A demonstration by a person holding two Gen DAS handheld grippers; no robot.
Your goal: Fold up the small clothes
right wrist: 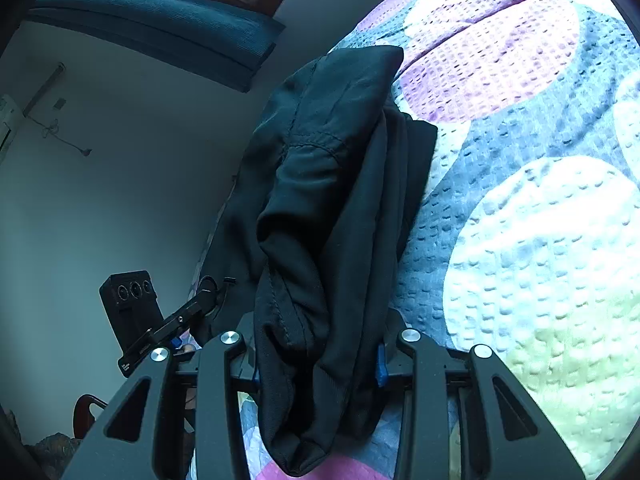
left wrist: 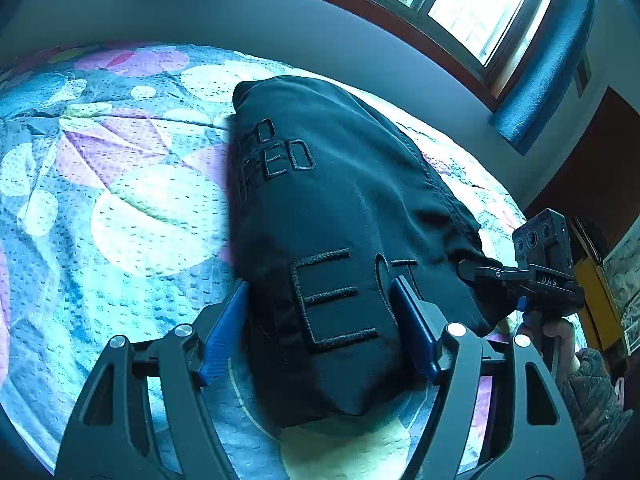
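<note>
Left claw (left wrist: 320, 328) clamping black garment (left wrist: 340, 220), right claw (right wrist: 318, 360) gripping bunched edge, fingertips hidden, lettering partly folded away

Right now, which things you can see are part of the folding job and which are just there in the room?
Part of the job:
- black garment, gripped at two spots
- left gripper, shut on it
- right gripper, shut on it
- patterned bedspread under it

Just there:
- window
- blue curtain
- wall
</note>
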